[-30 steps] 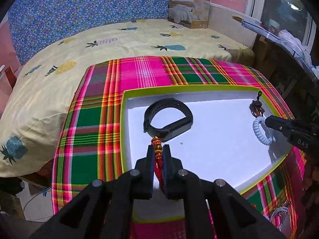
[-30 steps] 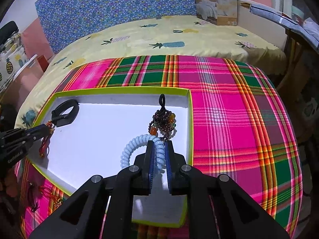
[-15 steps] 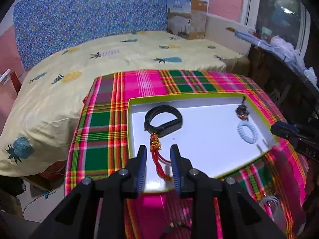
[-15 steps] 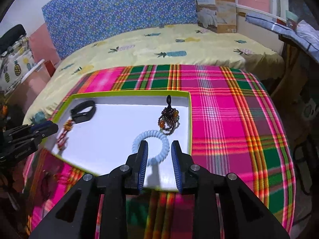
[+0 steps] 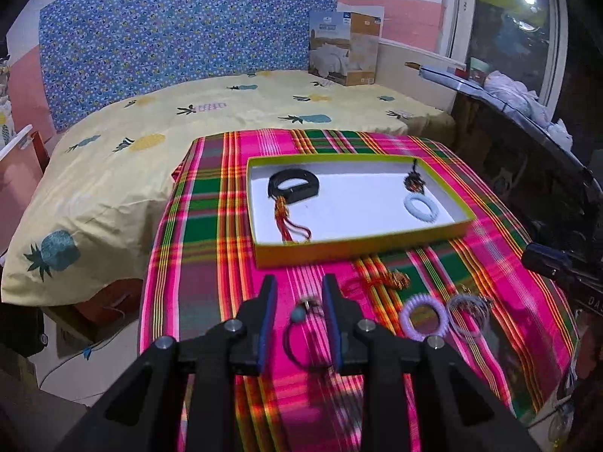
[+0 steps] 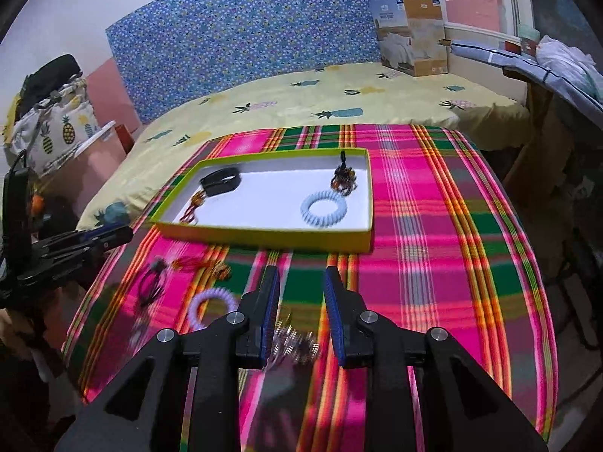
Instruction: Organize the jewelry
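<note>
A green-rimmed white tray (image 5: 358, 250) (image 6: 264, 235) on the plaid cloth holds a black band (image 5: 292, 187) (image 6: 220, 184), a red tassel charm (image 5: 288, 222), a dark bead charm (image 5: 413, 180) (image 6: 343, 180) and a pale blue coil tie (image 5: 423, 207) (image 6: 324, 209). My left gripper (image 5: 298, 290) is open above a dark cord bracelet with a teal bead (image 5: 301, 333). My right gripper (image 6: 301, 282) is open above a silvery bracelet (image 6: 296, 342). A lilac coil tie (image 5: 422, 316) (image 6: 211, 303) and a gold-red charm (image 5: 380, 282) (image 6: 203, 265) lie loose.
The plaid-covered table (image 5: 203, 248) stands against a bed with a yellow pineapple sheet (image 5: 150, 143). A cardboard box (image 5: 345, 52) sits at the bed's far side. Dark furniture (image 5: 527, 173) lines the right. More thin bangles (image 5: 467, 310) lie near the lilac tie.
Both grippers opened, letting go of the tassel charm and the pale blue coil tie in the tray, then drew back toward the near edge over the loose jewelry.
</note>
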Demonstrator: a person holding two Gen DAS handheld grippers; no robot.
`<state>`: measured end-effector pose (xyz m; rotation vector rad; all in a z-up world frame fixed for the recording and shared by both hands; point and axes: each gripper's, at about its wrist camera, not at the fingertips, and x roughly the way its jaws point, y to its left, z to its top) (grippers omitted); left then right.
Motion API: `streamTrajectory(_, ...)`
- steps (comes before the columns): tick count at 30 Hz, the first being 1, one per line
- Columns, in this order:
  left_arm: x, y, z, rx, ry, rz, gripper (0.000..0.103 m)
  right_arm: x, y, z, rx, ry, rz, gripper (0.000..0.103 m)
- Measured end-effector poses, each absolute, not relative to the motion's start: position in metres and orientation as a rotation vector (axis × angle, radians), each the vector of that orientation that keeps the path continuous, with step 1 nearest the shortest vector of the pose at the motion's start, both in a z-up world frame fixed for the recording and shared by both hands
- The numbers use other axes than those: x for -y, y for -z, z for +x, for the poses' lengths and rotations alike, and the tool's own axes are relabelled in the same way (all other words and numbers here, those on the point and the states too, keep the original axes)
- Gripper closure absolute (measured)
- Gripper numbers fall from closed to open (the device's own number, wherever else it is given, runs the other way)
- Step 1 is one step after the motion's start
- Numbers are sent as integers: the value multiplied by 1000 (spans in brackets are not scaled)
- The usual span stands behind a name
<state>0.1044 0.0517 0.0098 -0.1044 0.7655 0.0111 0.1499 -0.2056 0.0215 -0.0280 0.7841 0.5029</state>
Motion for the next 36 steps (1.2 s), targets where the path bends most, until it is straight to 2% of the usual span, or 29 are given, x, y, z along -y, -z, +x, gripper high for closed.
streamTrajectory(15, -36, -2, 52, -762, 43, -114, 78, 210, -9, 93, -791, -522, -14, 78)
streamTrajectory(36, -47, 20, 77, -812, -6, -131, 78, 196, 17, 110, -855, -524, -30, 78)
